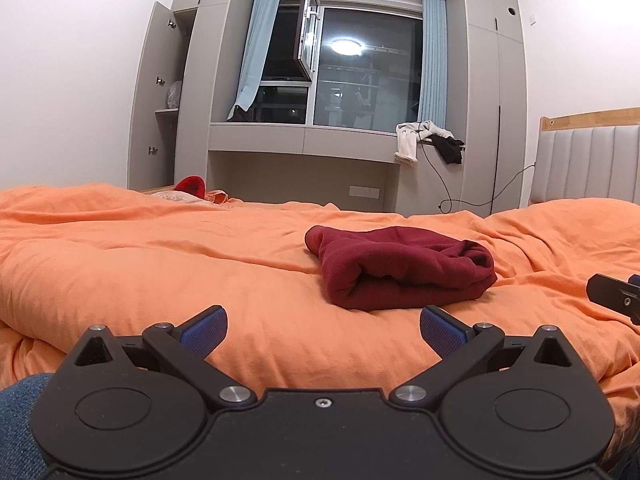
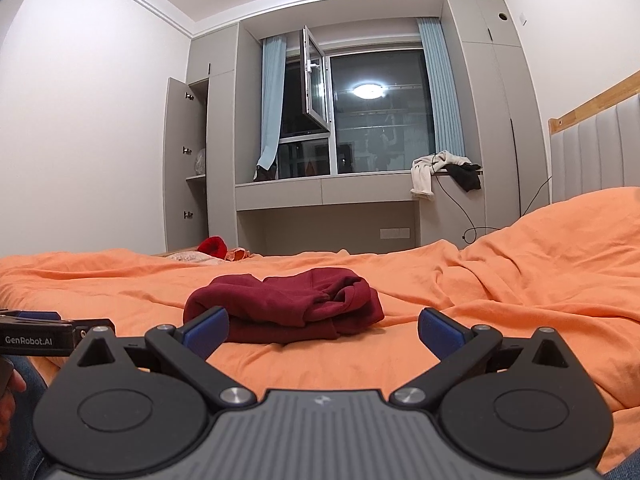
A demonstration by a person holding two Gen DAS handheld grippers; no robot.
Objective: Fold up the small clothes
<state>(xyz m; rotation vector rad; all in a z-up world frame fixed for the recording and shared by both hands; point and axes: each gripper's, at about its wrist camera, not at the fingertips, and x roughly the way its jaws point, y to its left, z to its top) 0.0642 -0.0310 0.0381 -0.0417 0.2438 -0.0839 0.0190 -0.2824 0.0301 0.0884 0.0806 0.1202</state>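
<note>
A dark red garment [image 1: 400,268] lies folded in a thick bundle on the orange bedspread [image 1: 160,264]. It also shows in the right wrist view [image 2: 288,306]. My left gripper [image 1: 323,330] is open and empty, low over the bed, short of the garment's near edge. My right gripper [image 2: 323,330] is open and empty, just in front of the garment; its left finger [image 2: 206,330] overlaps the bundle's near left end in the view. The right gripper's side shows at the right edge of the left wrist view [image 1: 616,294], and the left gripper's side at the left edge of the right wrist view [image 2: 48,332].
A bright red item [image 1: 192,186] and a pale cloth lie at the bed's far edge. Grey cabinets with an open door [image 1: 154,92] and a window ledge holding white and black clothes [image 1: 428,142] stand beyond. The padded headboard [image 1: 588,160] is at the right.
</note>
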